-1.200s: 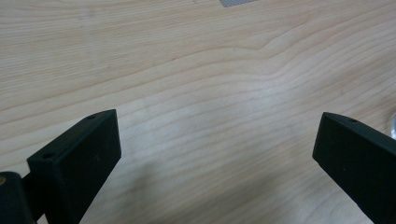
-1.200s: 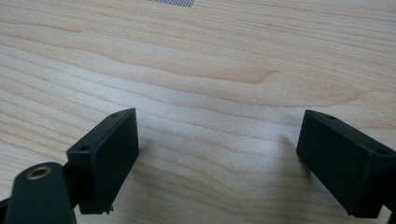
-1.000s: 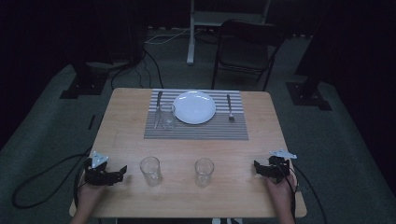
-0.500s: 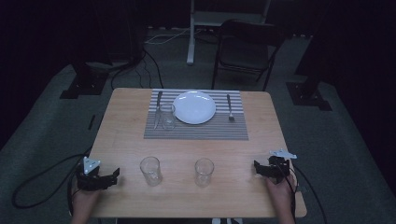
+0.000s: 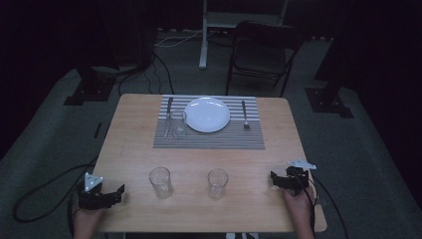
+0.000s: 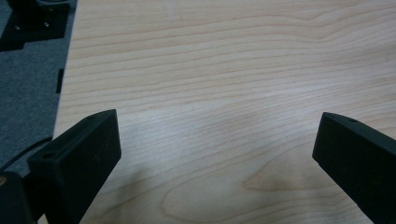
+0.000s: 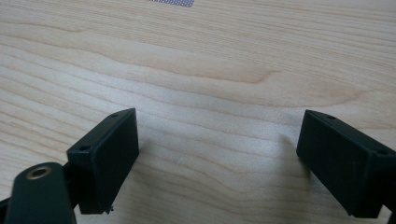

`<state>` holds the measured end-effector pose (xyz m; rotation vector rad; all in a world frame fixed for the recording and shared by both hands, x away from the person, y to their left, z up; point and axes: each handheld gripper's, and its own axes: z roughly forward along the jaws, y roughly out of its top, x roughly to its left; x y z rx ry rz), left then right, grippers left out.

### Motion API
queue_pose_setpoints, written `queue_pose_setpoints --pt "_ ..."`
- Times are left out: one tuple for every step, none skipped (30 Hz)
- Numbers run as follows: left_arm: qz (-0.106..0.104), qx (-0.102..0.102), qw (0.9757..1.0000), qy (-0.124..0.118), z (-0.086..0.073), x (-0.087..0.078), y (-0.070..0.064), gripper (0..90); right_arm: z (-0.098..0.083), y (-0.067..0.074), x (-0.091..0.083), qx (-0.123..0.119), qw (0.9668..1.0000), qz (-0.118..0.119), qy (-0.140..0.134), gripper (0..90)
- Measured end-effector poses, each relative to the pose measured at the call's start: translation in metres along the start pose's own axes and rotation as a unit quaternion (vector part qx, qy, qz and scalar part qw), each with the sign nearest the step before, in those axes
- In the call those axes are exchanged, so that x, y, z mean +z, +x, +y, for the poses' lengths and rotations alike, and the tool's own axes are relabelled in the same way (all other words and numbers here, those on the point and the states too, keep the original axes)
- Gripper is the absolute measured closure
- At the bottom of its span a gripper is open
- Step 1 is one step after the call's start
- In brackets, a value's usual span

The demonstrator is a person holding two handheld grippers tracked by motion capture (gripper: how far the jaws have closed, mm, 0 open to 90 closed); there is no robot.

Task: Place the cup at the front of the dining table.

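Two empty clear glasses stand near the table's front: one (image 5: 160, 181) left of centre, the other (image 5: 217, 183) at centre. A third glass (image 5: 178, 124) sits on the striped placemat (image 5: 209, 139) beside a white plate (image 5: 207, 114), with a knife (image 5: 168, 109) at its left and a fork (image 5: 244, 114) at its right. My left gripper (image 5: 118, 192) rests at the front left corner, open, nothing between its fingers (image 6: 88, 149). My right gripper (image 5: 274, 179) lies at the front right, open over bare wood, fingers (image 7: 109, 154) wide apart.
The wooden table (image 5: 134, 149) ends just left of my left gripper, its edge (image 6: 65, 88) above grey carpet. A folding chair (image 5: 259, 55) stands behind the table. Cables (image 5: 45, 184) trail on the floor at left. A placemat corner (image 7: 173, 2) shows at the top.
My left gripper has slid a little back and left toward the table's front corner. The right gripper and the glasses have stayed put.
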<state>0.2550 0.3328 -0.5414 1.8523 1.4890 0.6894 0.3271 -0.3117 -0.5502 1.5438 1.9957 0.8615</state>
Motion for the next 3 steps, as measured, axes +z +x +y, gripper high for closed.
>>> queue_pose_setpoints --pt "0.002 0.0 1.0 0.002 -0.0001 0.0002 0.0004 1.6 0.0 0.0 0.0 0.0 1.0 0.0 0.0 12.6" --pt "0.007 -0.001 1.0 0.004 -0.0002 0.0007 0.0006 1.6 0.0 0.0 0.0 0.0 1.0 0.0 0.0 12.6" --pt "0.007 -0.001 1.0 0.004 -0.0002 0.0007 0.0006 1.6 0.0 0.0 0.0 0.0 1.0 0.0 0.0 12.6"
